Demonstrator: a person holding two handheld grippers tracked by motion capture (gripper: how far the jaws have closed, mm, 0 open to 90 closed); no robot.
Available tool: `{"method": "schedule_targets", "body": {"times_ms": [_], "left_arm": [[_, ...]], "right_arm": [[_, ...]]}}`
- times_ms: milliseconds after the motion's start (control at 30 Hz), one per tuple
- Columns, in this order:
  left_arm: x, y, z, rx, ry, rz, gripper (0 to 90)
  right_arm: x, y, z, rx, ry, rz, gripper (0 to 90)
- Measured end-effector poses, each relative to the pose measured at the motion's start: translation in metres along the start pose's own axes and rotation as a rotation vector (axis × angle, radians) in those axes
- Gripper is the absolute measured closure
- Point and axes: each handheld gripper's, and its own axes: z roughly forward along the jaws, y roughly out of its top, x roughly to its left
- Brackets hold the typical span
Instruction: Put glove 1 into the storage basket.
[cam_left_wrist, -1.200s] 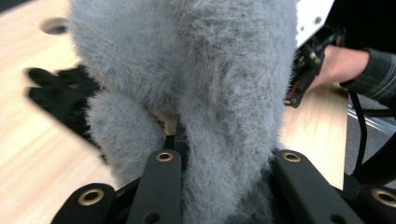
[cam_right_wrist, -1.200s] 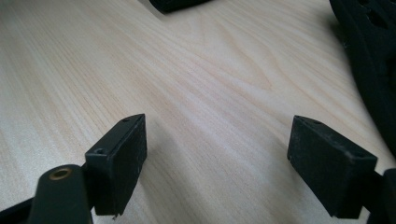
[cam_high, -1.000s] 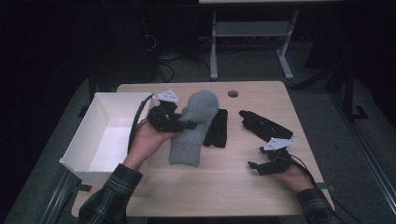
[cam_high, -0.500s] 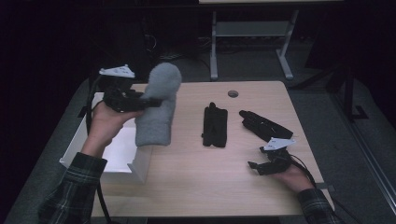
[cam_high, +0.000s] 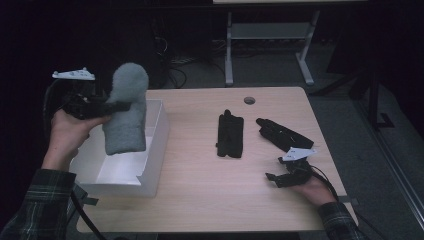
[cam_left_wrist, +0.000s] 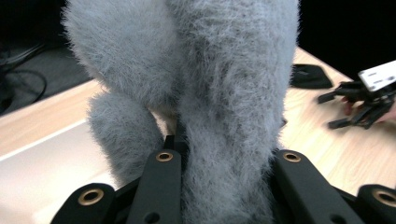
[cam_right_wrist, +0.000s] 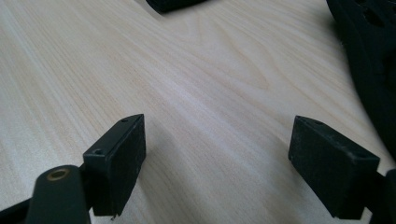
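A fluffy grey sock hangs folded over the white box at the table's left, pinched in my left gripper, which is shut on it. In the left gripper view the grey sock bulges between both black jaws. My right gripper rests open on the table near the front right edge, with bare wood between its pads. A black folded sock lies mid-table and another black sock lies to its right.
The wooden table has a round cable hole near its far edge. The white box overhangs the left edge. A metal table frame and cables stand on the dark floor behind.
My left gripper has carried the grey sock leftward and upward, from the table's middle to above the white box. The right gripper has stayed put.
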Motion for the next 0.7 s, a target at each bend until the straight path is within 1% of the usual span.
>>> {"method": "schedule_targets", "body": {"times_ms": [133,200,233,267,333,367,433,467,500,533,600,633,700], "left_arm": [[0.013,-0.015,0.002,0.034,0.016,-0.028,71.9],[0.018,-0.023,0.007,0.053,0.013,-0.04,71.9],[0.02,-0.028,0.01,0.071,0.013,-0.042,71.9],[0.02,-0.028,0.01,0.071,0.013,-0.042,71.9],[0.024,-0.038,0.02,0.107,0.017,-0.051,71.9],[0.028,-0.045,0.027,0.137,0.016,-0.052,71.9],[0.032,-0.054,0.036,0.162,0.015,-0.063,71.8],[0.034,-0.058,0.04,0.182,0.014,-0.063,71.8],[0.034,-0.058,0.04,0.182,0.014,-0.063,71.7],[0.038,-0.067,0.05,0.209,0.009,-0.08,71.7],[0.042,-0.076,0.06,0.24,0.008,-0.093,71.6],[0.045,-0.08,0.064,0.261,0.01,-0.092,71.6],[0.05,-0.089,0.072,0.278,0.006,-0.111,71.4]], "right_arm": [[0.0,0.0,0.0,0.001,-0.001,-0.002,19.0],[0.0,0.0,0.0,0.0,-0.001,0.001,19.0],[0.0,0.0,0.0,0.001,-0.001,0.001,19.0],[0.0,0.0,0.0,0.001,-0.001,0.001,19.0],[0.0,0.0,0.0,0.002,-0.001,0.0,19.0],[0.0,0.0,0.0,0.002,-0.001,-0.001,19.0],[0.0,0.0,0.0,0.001,-0.002,-0.001,19.0],[0.0,0.0,0.0,0.002,-0.001,-0.001,19.0],[0.0,0.0,0.0,0.002,-0.002,-0.001,19.0],[0.0,0.0,0.0,0.004,-0.001,0.001,19.0],[0.0,0.0,0.0,0.002,-0.002,0.0,19.0],[0.0,0.0,0.0,0.002,-0.002,0.0,19.1],[0.0,0.0,0.0,0.002,-0.002,0.0,19.0]]}}
